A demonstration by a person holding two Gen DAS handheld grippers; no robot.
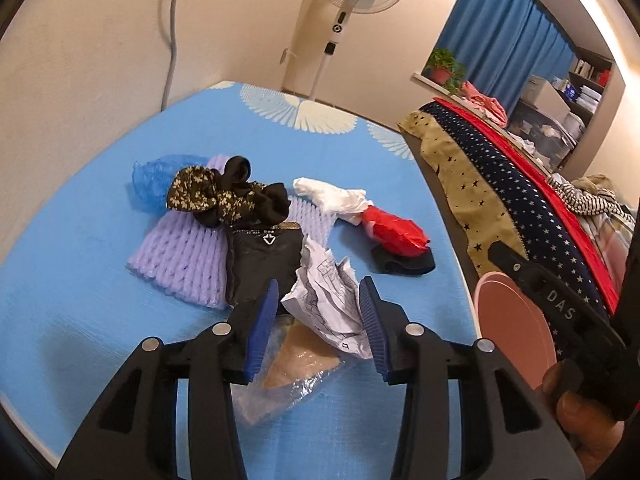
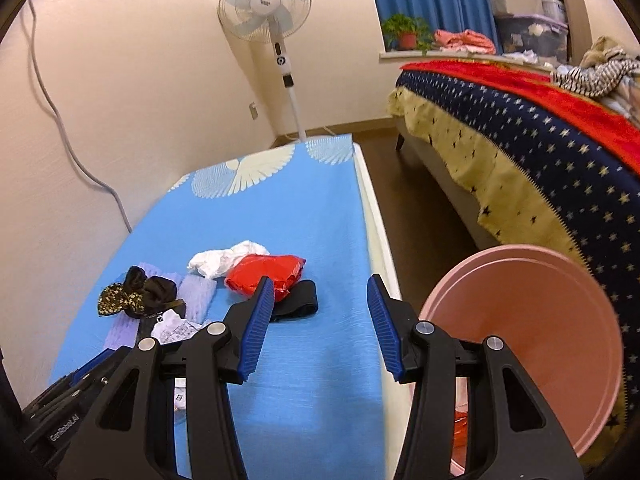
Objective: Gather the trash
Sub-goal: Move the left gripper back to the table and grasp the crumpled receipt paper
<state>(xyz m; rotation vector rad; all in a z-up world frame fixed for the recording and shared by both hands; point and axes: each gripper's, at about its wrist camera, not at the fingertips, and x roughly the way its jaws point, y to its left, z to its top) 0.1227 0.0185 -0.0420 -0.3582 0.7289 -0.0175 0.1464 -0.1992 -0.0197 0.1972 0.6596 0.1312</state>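
Several bits of litter lie on the blue bench; nearest is a crumpled paper, light, springy and likely easy to crush, so pinching its bulky middle looks best. The left gripper is spread wide around it, tilted downward (not yet touching, it seems). The right gripper hovers released beside the pink bin.

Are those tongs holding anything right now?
No. The left tongs stand open around the crumpled paper, not clamped; the right tongs are open and empty.
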